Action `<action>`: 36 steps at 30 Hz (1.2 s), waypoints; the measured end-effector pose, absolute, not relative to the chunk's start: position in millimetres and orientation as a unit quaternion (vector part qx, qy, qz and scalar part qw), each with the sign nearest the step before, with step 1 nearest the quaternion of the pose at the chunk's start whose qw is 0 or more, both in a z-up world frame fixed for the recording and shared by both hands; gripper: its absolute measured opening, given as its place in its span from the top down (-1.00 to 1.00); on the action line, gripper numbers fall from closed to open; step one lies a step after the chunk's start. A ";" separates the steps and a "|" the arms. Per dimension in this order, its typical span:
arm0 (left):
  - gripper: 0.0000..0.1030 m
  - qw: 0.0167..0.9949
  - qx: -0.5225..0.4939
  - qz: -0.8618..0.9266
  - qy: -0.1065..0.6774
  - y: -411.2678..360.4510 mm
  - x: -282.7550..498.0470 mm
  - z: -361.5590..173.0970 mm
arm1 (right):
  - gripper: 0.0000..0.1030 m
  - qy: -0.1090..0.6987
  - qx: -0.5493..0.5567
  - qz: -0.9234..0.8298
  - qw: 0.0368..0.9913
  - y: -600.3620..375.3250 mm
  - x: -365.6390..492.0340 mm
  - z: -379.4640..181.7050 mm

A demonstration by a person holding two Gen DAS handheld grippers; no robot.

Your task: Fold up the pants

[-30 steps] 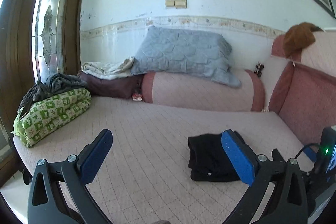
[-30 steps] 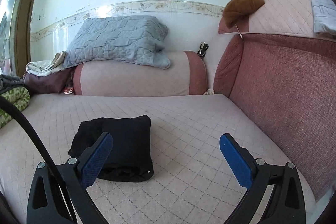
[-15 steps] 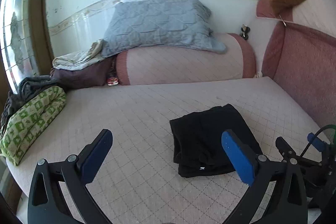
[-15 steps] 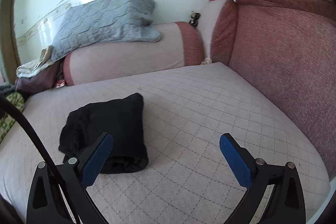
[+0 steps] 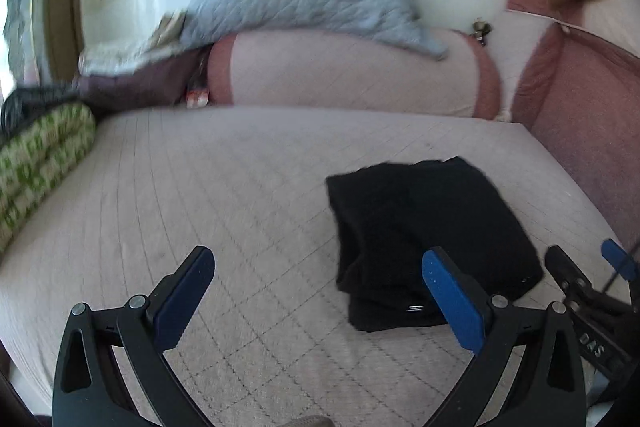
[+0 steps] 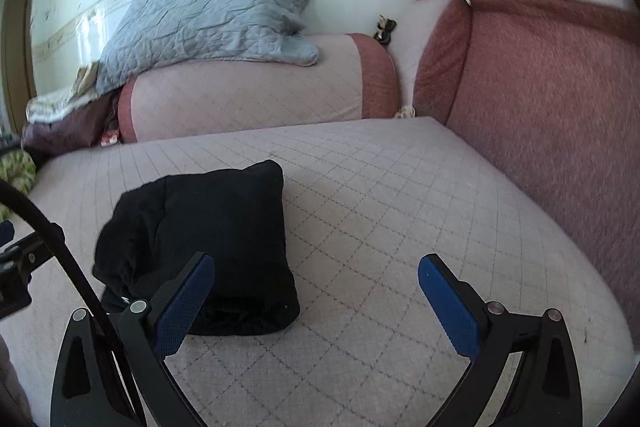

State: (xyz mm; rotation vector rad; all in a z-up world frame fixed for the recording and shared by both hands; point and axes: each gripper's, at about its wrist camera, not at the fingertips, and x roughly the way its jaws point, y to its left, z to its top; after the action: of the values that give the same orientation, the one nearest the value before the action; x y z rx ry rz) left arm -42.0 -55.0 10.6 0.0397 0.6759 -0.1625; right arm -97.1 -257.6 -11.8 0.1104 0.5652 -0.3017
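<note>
The black pants (image 5: 428,227) lie folded in a compact bundle on the pink quilted couch seat (image 5: 200,187). In the right wrist view the pants (image 6: 208,227) sit at the lower left. My left gripper (image 5: 316,287) is open and empty, above the seat, with its right finger in front of the bundle's near edge. My right gripper (image 6: 316,291) is open and empty, to the right of the bundle, its left finger in front of the bundle's near corner. Part of the right gripper (image 5: 580,279) shows at the right edge of the left wrist view.
A pink bolster (image 6: 248,95) with a grey quilted pillow (image 6: 208,23) on it lines the back. The red backrest cushion (image 6: 560,115) stands at the right. A green patterned folded blanket (image 5: 36,163) and other bedding lie at the left end. A black cable (image 6: 68,259) crosses the left.
Both grippers have tilted down and come closer to the seat and the pants, which now look larger. The pants have not moved. Both grippers stay open.
</note>
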 end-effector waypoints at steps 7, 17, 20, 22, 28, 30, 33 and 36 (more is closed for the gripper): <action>-1.00 0.922 -0.007 -0.073 0.381 -48.3 -21.3 -9.0 | -1.00 0.288 0.042 -0.124 0.949 -250.5 -86.1 -17.2; -1.00 0.916 -0.001 -0.078 0.393 -48.3 -20.7 -14.4 | -1.00 0.299 0.047 -0.106 0.947 -245.0 -85.4 -19.1; -1.00 0.915 -0.004 -0.081 0.394 -46.6 -21.0 -13.1 | -1.00 0.304 0.040 -0.102 0.946 -237.3 -87.1 -21.3; -1.00 0.913 -0.007 -0.085 0.398 -46.1 -20.8 -13.1 | -1.00 0.307 0.034 -0.097 0.946 -230.9 -88.7 -23.0; -1.00 0.906 -0.012 -0.091 0.414 -46.8 -19.5 -17.8 | -1.00 0.317 0.020 -0.088 0.944 -220.1 -90.0 -28.3; -1.00 0.905 -0.012 -0.091 0.416 -47.2 -19.8 -18.8 | -1.00 0.320 0.020 -0.089 0.943 -219.3 -90.4 -29.6; -1.00 0.904 -0.012 -0.091 0.418 -48.1 -19.7 -19.9 | -1.00 0.323 0.020 -0.090 0.942 -219.6 -90.3 -30.8; -1.00 0.902 -0.012 -0.092 0.421 -48.6 -19.5 -21.3 | -1.00 0.327 0.022 -0.090 0.941 -220.9 -88.3 -31.1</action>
State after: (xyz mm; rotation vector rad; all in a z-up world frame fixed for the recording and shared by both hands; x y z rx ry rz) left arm -19.5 -48.6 -21.3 -0.0241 0.8707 -0.1907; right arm -88.3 -220.9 -31.1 0.0441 0.6668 -0.1836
